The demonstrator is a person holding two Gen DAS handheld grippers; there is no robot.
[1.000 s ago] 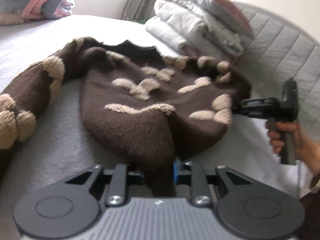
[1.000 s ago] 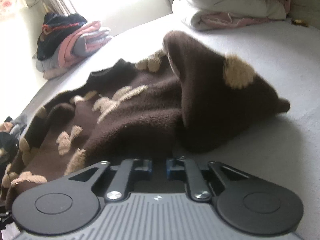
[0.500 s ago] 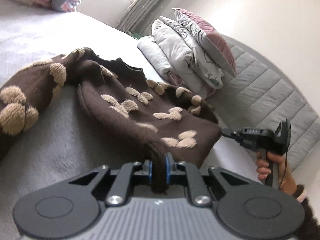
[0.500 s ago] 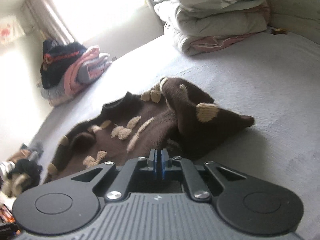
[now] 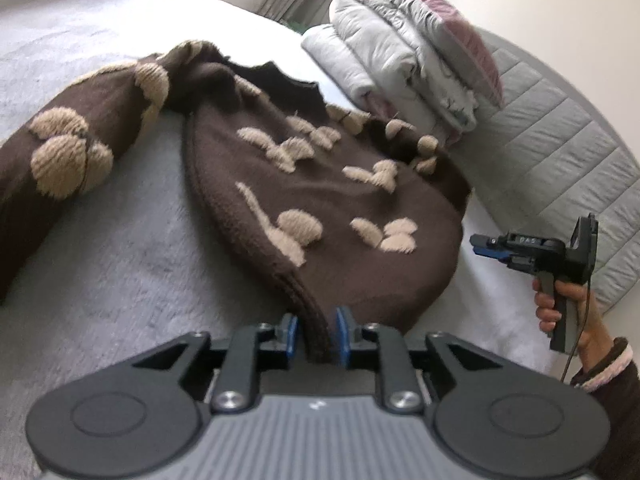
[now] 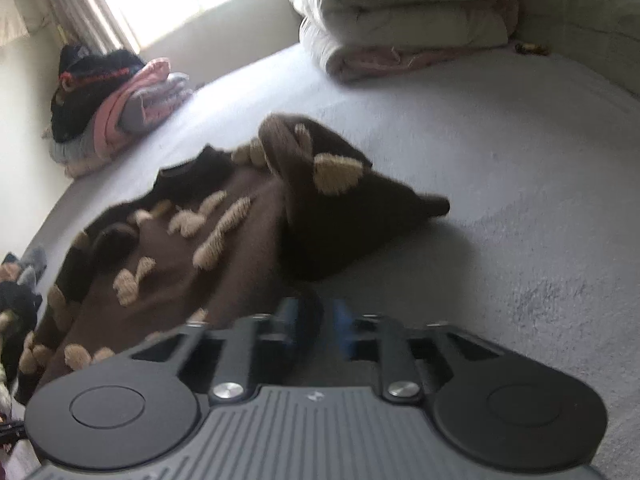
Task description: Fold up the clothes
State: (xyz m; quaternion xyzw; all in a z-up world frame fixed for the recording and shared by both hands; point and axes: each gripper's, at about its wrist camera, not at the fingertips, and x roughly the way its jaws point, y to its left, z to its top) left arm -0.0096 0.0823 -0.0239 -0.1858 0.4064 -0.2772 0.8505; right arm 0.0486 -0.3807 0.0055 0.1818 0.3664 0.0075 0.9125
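A brown sweater with beige tufted patches lies spread on the grey bed cover, one sleeve trailing to the left. My left gripper has the sweater's ribbed hem between its blue pads; the jaws are opening and the hem still rises up into them. In the left wrist view my right gripper is held in a hand just off the sweater's right edge. Its jaws are opening with nothing in them. In the right wrist view the sweater lies ahead of the right gripper, its other sleeve bunched up.
Folded quilts and a pillow are stacked at the head of the bed against a quilted headboard. A pile of folded clothes sits in the far corner by the window. More garments lie at the bed's left edge.
My right gripper let go of the sweater's side, opened and drew back from it. The left gripper's jaws now stand wider around the hem than half a second ago.
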